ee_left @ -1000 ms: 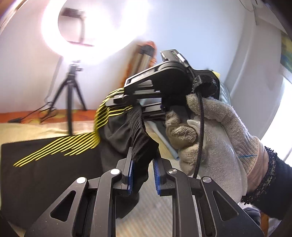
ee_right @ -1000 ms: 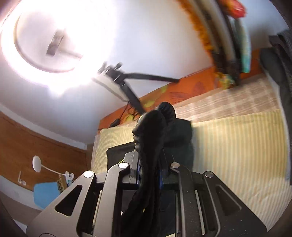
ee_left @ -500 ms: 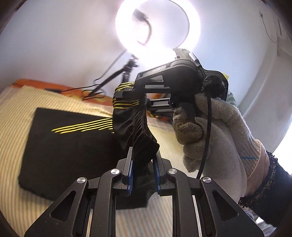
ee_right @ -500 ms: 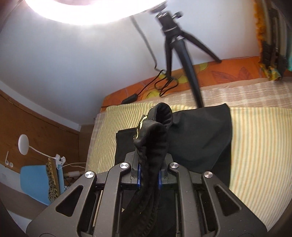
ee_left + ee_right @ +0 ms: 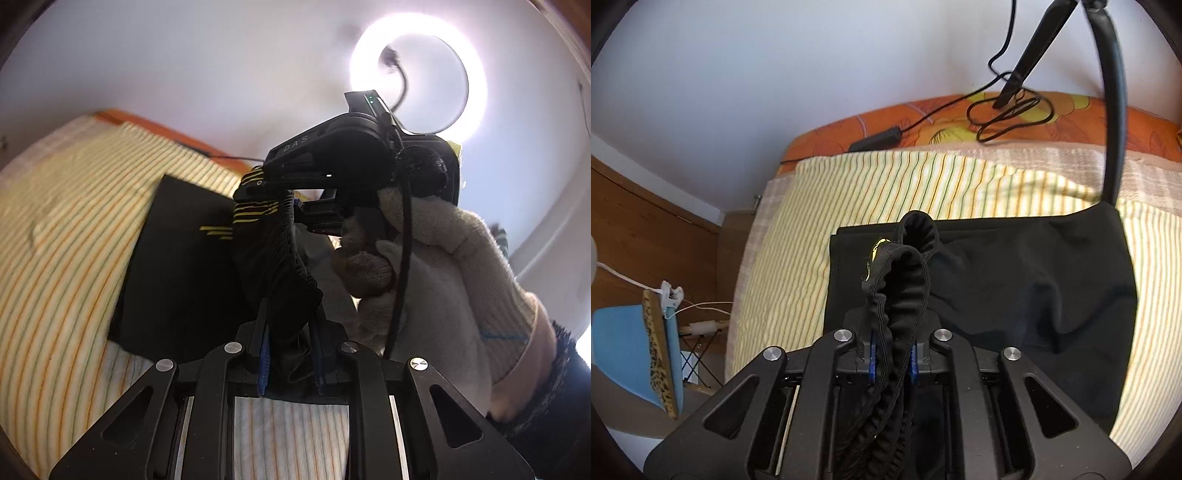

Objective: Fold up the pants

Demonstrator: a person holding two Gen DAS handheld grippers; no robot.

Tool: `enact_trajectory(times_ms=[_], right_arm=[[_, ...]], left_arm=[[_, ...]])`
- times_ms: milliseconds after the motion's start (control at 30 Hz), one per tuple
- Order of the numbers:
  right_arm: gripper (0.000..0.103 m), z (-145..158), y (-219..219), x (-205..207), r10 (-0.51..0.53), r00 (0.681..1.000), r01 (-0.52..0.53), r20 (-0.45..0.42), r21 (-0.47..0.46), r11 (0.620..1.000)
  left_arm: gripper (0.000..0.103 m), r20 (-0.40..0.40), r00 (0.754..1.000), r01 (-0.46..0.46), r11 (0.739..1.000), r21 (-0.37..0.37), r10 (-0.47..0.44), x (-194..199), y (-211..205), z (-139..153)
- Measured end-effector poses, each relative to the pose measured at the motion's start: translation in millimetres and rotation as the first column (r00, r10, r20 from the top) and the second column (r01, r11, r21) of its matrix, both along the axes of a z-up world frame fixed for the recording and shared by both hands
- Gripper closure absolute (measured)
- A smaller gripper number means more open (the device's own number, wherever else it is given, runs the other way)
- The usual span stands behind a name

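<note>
Black pants (image 5: 1015,295) waistband pinched by left gripper (image 5: 290,354) and right gripper (image 5: 892,358); carry level toward 12 o'clock, lay edges flush on bedsheet (image 5: 886,184).

Bed (image 5: 798,258) covered by yellow striped sheet (image 5: 55,258), orange floral cover (image 5: 1071,118) along far edge by wall. Black pants (image 5: 1034,295) lie flat on sheet, ahead of and right of right tongs. Black cable (image 5: 1008,114), adapter (image 5: 875,138), 2 tripod legs (image 5: 1112,110) rest on bed beyond pants.
</note>
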State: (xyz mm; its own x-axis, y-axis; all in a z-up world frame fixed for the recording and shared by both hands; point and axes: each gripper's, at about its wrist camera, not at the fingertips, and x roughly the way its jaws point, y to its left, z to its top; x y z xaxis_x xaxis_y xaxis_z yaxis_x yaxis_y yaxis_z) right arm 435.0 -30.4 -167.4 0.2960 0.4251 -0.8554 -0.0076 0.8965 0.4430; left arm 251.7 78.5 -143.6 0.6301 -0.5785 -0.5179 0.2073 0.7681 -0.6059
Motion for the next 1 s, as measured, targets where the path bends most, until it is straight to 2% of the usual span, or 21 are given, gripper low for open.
enact_trajectory(times_ms=[267,367,400,433,467,533,633,767,900,1000], right_arm=[[0.090,-17,18,9,0.007,1.000,-0.008,-0.020,-0.040,0.999],[0.088,-18,20,12,0.010,1.000,-0.011,-0.030,-0.044,0.999],[0.085,-18,19,13,0.015,0.999,-0.016,-0.035,-0.034,0.999],[0.077,-18,20,14,0.034,0.999,-0.034,-0.038,-0.003,0.999],[0.065,-17,22,15,0.049,0.998,-0.048,-0.035,0.018,0.999],[0.052,-12,21,14,0.073,0.997,-0.073,-0.013,0.042,0.996],[0.052,-2,17,11,0.104,0.994,-0.106,0.018,0.125,0.987],[0.052,11,10,0,0.142,0.988,-0.148,0.062,0.105,0.983],[0.052,12,-4,-12,0.123,0.990,-0.130,0.063,0.129,0.983],[0.052,12,-21,-24,0.087,0.993,-0.097,0.080,0.132,0.986]], left_arm=[[0.083,-0.044,0.997,-0.067,0.996,0.065,0.069,-4,18,0],[0.073,-0.051,0.994,-0.092,0.993,0.067,0.096,-6,27,4],[0.067,-0.049,0.993,-0.103,0.992,0.079,0.107,-7,30,6],[0.058,-0.044,0.991,-0.122,0.988,0.094,0.127,-8,32,9],[0.057,-0.035,0.988,-0.143,0.984,0.105,0.147,-11,35,13],[0.057,-0.003,0.986,-0.167,0.978,0.125,0.168,-15,39,19],[0.057,0.031,0.985,-0.173,0.969,0.177,0.170,-16,38,22],[0.057,0.045,0.991,-0.133,0.961,0.242,0.126,-11,26,18],[0.057,0.048,0.993,-0.118,0.941,0.317,0.108,-3,14,14],[0.057,0.002,0.995,-0.097,0.946,0.309,0.102,8,14,1]])
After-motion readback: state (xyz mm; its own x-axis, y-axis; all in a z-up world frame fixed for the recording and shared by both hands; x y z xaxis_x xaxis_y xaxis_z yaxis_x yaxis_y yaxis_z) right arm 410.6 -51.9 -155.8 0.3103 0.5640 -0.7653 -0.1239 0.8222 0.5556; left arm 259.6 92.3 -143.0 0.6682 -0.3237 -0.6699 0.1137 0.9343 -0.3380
